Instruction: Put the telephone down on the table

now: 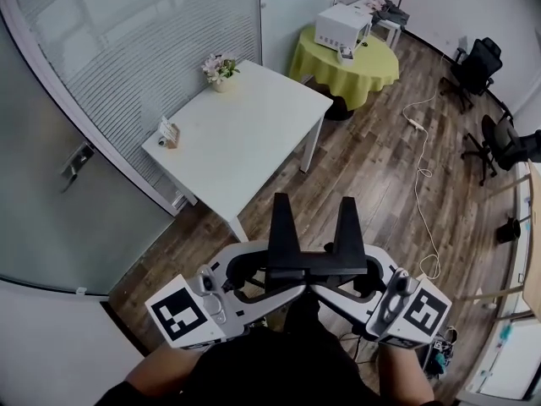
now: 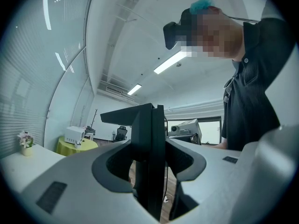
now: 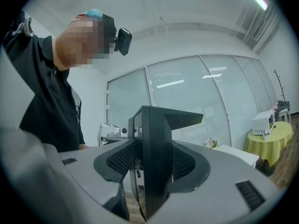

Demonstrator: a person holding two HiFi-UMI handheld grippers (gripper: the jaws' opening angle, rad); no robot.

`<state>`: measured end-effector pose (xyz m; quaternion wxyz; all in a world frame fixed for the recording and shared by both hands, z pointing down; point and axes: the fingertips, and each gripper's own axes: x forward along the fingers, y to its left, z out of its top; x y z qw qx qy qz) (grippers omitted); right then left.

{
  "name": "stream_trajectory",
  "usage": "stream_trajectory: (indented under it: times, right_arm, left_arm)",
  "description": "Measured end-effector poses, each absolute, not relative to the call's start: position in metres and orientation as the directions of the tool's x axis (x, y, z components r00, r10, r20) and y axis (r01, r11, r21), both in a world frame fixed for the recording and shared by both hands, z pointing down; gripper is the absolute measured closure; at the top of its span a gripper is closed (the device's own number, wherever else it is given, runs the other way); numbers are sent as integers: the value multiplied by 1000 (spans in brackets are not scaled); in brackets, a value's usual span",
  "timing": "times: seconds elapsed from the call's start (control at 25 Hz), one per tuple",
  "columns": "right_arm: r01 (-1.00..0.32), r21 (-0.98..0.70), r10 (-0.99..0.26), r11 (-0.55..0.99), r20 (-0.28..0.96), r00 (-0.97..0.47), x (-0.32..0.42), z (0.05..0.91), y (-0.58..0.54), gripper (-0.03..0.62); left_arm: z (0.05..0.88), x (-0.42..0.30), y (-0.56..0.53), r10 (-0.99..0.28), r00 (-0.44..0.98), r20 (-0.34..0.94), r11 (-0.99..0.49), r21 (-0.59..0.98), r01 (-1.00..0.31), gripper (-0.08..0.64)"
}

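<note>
A black telephone [image 1: 317,262], a flat bar with two pointed fins, hangs in the air close to my body, just short of the white table [image 1: 254,134]. My two grippers face each other with it between them. The left gripper [image 1: 272,271] is shut on its left end and the right gripper [image 1: 365,271] on its right end. In the left gripper view the telephone [image 2: 150,171] stands edge-on between the grey jaws of the left gripper [image 2: 149,146]. The right gripper view shows the telephone [image 3: 153,171] the same way in the right gripper [image 3: 152,146].
On the white table stand a small vase of flowers [image 1: 220,68] at the far corner and a small box [image 1: 167,134] at the left edge. Beyond are a round yellow table [image 1: 347,62] with a white appliance [image 1: 342,25], office chairs [image 1: 473,70], a floor cable [image 1: 423,167] and a glass wall [image 1: 127,49].
</note>
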<state>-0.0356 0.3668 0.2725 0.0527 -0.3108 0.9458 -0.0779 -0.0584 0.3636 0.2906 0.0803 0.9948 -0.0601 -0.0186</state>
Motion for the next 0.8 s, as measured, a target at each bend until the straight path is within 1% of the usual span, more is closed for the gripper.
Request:
stream_trajectory:
  times: [0.2,0.36,0.64,0.8]
  right_arm:
    - [-547,-176,-565,818,-70,-822,11,265,324,364]
    - [-537,-161,-548,828,-35,-836,56,268,290,364]
    - [-487,-169,-500,857,-40,-865,126,270,245,364]
    - [-462,-176,-476,869,-48,-878,154,271,226,364]
  left_arm:
    - [284,-11,321,-155,988,-16,-977,152,-150,353]
    - [280,31,287,-180,984,-6,-973,149,-177,353]
    - [281,102,243,-234,972,1,-960,155,-231,353]
    - [283,129,225,-261,965,12,-952,162,-259,353]
